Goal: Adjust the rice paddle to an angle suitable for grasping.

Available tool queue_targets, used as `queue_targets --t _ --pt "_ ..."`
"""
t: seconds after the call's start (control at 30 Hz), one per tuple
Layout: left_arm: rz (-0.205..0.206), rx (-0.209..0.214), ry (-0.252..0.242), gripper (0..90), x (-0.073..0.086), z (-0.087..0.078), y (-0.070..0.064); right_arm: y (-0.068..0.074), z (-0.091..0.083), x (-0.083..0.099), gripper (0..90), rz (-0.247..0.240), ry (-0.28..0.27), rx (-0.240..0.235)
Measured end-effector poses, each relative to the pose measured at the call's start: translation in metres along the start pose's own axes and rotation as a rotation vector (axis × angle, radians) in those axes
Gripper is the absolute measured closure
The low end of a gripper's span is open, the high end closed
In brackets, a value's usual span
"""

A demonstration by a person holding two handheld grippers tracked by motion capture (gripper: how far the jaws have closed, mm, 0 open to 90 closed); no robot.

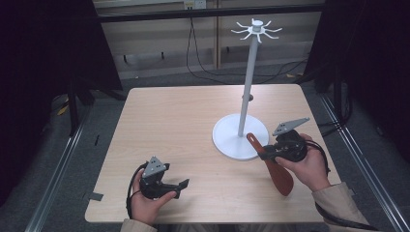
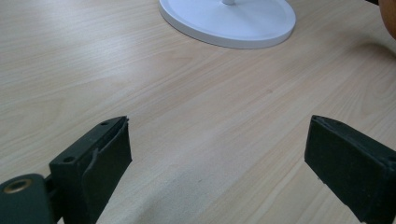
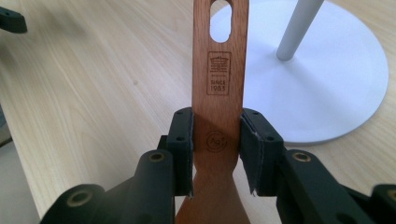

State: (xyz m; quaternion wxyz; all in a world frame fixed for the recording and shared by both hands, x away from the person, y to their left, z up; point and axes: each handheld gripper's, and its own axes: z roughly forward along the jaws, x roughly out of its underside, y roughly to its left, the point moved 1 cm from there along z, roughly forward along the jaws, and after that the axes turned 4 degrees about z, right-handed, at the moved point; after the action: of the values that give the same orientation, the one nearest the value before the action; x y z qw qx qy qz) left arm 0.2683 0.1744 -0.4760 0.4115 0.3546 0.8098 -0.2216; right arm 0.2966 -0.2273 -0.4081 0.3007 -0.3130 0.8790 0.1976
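Right tool (image 3: 215, 149) clamps wooden spatula (image 3: 219, 84) handle; left tool (image 2: 217, 158) wide open, empty. Risk: spatula pivoting, striking white stand (image 1: 240, 137).

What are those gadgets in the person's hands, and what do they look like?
Each hand-held gripper, left and right, is black with two blocky jaws showing brass-ringed screw holes. A grey three-cornered plate sits on top, and a black cable trails back. The sleeves are beige.

Wooden spatula handle (image 3: 219, 84) bore burned-in crest stamp reading "SINCE 1983" below hanging slot; lower down, small circled mark, possibly "Ag+", between right gripper (image 3: 217, 154) jaws.
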Motion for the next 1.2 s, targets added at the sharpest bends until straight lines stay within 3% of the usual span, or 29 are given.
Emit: queue_targets --t 0.67,0.97,1.2 --pt "-0.01 0.001 -0.007 7.0 0.0 -0.001 0.001 0.003 -0.029 -0.017 67.1 0.012 -0.195 0.006" --pt "-0.016 -0.001 -0.015 7.0 0.0 -0.002 0.001 0.003 -0.043 -0.026 67.1 0.024 -0.266 0.011" --pt "-0.016 -0.006 -0.015 7.0 0.001 -0.002 0.002 0.003 -0.049 -0.031 67.0 0.024 -0.291 0.016"
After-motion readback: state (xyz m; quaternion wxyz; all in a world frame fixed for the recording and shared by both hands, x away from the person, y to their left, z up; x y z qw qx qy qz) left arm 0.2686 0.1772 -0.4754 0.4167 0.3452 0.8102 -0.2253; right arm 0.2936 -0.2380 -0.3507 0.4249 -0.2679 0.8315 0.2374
